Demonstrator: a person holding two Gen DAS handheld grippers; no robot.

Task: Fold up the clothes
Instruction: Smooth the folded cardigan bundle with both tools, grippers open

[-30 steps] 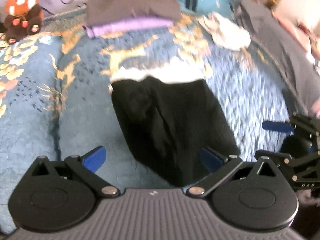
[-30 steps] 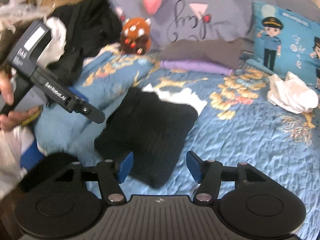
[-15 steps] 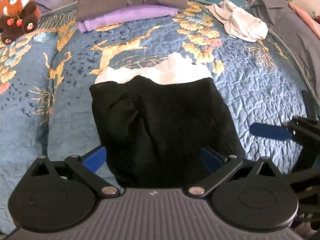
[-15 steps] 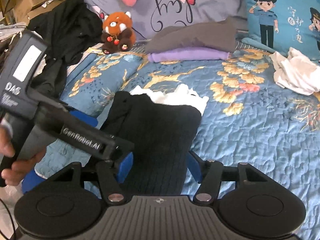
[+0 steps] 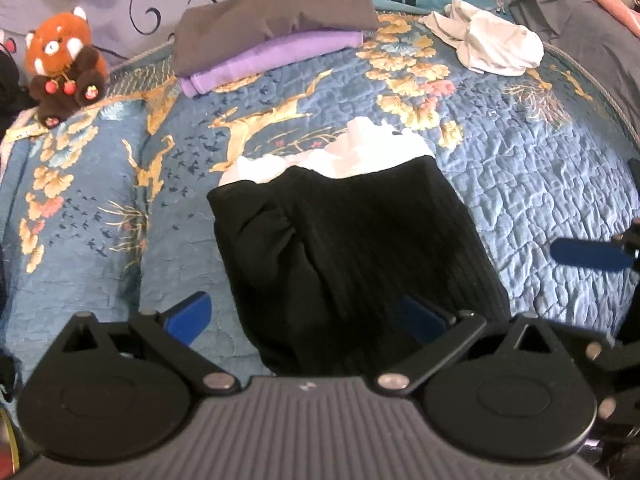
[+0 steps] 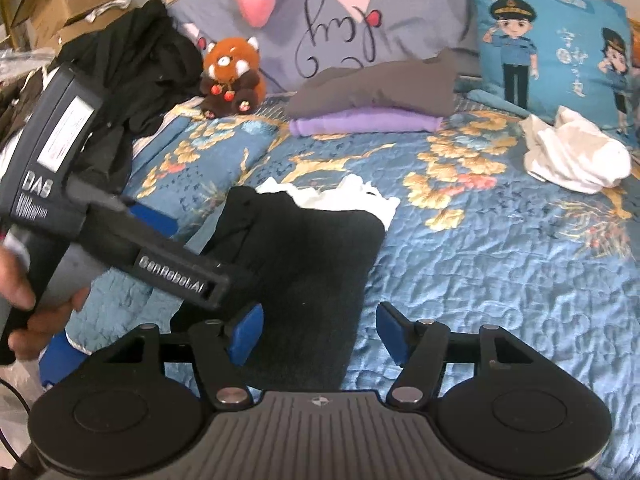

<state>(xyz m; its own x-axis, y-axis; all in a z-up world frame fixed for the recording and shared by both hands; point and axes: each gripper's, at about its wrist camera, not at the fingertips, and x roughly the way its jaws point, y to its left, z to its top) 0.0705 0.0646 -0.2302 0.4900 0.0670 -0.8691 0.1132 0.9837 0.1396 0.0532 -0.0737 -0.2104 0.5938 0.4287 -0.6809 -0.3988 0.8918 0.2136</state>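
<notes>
L claw wide, now lower over black garment; R claw opening, empty.

black ribbed garment | folded, white frilled trim | flat on quilt

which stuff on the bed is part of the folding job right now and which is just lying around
In the job:
- black garment
- white garment under it
- left gripper, open
- right gripper, jaws opening

Lying about:
- folded grey and purple stack
- crumpled white cloth
- red panda toy
- cartoon pillow
</notes>
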